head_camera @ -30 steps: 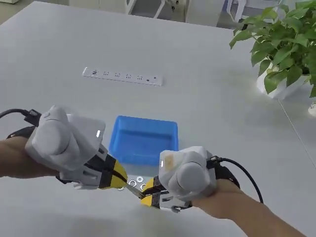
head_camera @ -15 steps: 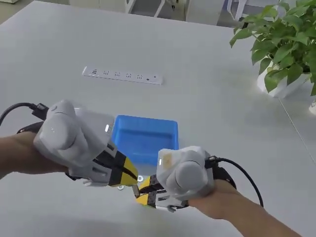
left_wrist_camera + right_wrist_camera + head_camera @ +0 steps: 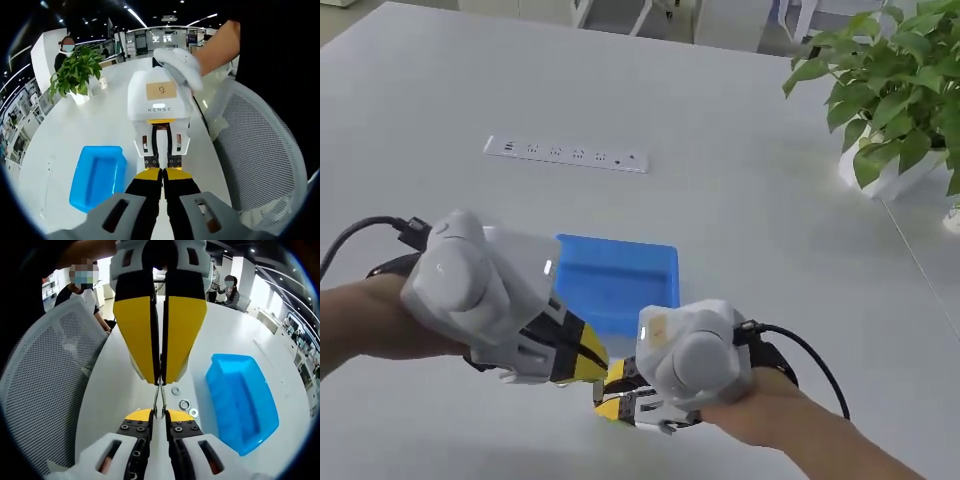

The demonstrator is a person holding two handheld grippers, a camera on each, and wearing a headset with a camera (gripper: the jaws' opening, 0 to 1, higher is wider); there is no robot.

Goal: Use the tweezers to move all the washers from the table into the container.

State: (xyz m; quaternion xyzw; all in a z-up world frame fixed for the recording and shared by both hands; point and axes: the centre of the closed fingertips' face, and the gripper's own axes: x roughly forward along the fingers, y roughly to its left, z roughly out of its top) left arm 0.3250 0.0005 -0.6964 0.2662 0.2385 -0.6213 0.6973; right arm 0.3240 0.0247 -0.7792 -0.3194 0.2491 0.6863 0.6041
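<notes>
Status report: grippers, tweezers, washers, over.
Left gripper and right gripper both shut on tweezers, tip to tip. Three washers visible on table beside blue container.

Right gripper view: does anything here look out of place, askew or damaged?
Nothing spilled or damaged. One oddity: the left gripper and right gripper meet nose to nose, both pinching the same tweezers. Three washers lie beside the blue container.

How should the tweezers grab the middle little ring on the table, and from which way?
Probably by its rim: one tip of the tweezers through the hole, the other outside the edge, coming straight down from above. The middle washer lies flat on the table, so its sides are too low to pinch, but the hole leaves room for a tip.
</notes>
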